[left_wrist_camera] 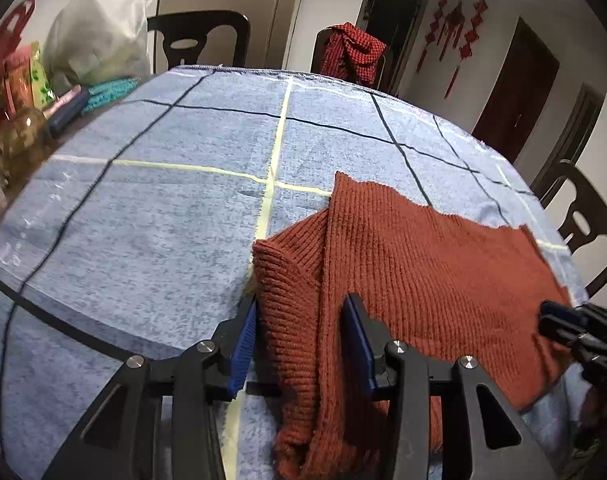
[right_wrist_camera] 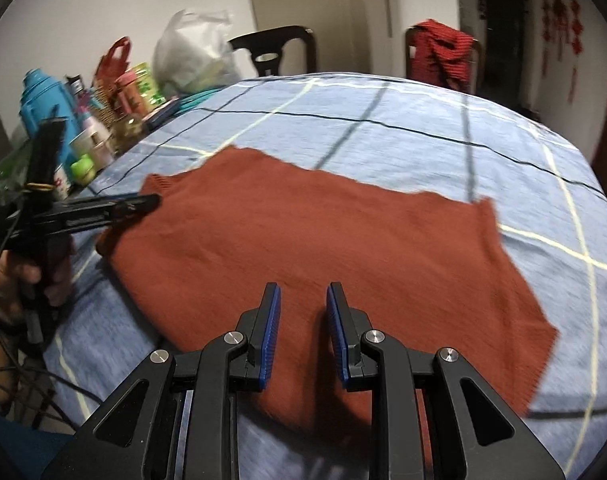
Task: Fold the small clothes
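Sweater (left_wrist_camera: 423, 264) sleeve between parted left gripper (left_wrist_camera: 303, 312) jaws, right gripper (right_wrist_camera: 303, 304) parted, blanket (left_wrist_camera: 143, 200) bare leftward.

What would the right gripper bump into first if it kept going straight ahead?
Most likely the sweater. The right gripper points down at it with open jaws and nothing between. How far above the knit it hangs is hard to tell.
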`<action>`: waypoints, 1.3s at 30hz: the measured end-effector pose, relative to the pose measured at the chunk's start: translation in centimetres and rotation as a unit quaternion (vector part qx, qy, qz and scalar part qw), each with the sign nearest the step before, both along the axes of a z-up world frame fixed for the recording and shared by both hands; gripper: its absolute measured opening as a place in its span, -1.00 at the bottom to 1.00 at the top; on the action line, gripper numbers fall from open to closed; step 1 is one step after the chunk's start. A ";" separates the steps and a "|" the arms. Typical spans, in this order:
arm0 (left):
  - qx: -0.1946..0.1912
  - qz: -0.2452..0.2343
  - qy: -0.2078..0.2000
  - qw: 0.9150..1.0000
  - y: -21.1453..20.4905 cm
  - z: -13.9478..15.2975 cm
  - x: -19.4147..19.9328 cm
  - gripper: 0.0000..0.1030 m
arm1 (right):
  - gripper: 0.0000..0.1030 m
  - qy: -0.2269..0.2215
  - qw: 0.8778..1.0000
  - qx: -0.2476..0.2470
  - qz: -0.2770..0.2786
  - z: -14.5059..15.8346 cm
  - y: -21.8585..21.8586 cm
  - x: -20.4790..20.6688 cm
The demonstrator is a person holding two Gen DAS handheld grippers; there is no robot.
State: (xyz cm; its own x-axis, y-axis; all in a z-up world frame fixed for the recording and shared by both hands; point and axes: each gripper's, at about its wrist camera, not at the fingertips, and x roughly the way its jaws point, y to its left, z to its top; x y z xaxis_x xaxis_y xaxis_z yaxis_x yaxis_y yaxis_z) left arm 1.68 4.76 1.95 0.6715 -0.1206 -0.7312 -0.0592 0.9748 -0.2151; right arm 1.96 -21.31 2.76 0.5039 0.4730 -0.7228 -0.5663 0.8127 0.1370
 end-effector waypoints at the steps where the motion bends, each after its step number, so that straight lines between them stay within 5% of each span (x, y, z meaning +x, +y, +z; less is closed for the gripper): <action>1: -0.005 0.000 0.000 1.000 0.1 0.0 0.1 -0.11 | -0.53 0.002 1.000 0.001 0.003 -0.1 0.4 0.4; 10: -0.058 -0.023 0.006 0.998 -0.2 -0.4 -0.7 -0.11 | -0.58 0.027 0.999 0.004 -0.021 -1.0 2.1 4.3; 19: -0.065 -0.028 0.006 0.997 -0.9 -0.4 -1.2 -0.12 | -0.65 0.023 0.999 0.019 0.032 -0.9 0.7 -1.0; 26: -0.067 -0.038 0.000 0.997 -1.2 0.8 -1.0 -0.64 | -0.65 0.016 0.999 0.030 0.026 0.0 -1.6 -2.7; 32: -0.112 -0.080 -0.037 0.990 -2.9 4.8 -0.8 -0.69 | -0.65 0.003 0.998 0.054 -0.035 1.0 -5.6 -2.2; 39: -0.123 -0.176 -0.057 0.975 -10.5 7.4 0.9 -0.69 | -0.65 -0.006 0.993 0.080 -0.087 1.8 -9.3 -2.4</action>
State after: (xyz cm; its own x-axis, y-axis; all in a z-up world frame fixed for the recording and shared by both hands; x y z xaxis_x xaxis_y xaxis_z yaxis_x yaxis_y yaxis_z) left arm 2.55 -5.78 9.33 0.6315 -0.5209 -0.5743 0.3084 0.8483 -0.4303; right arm -0.46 -30.58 4.54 0.5963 0.4862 -0.6388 -0.4218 0.8668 0.2660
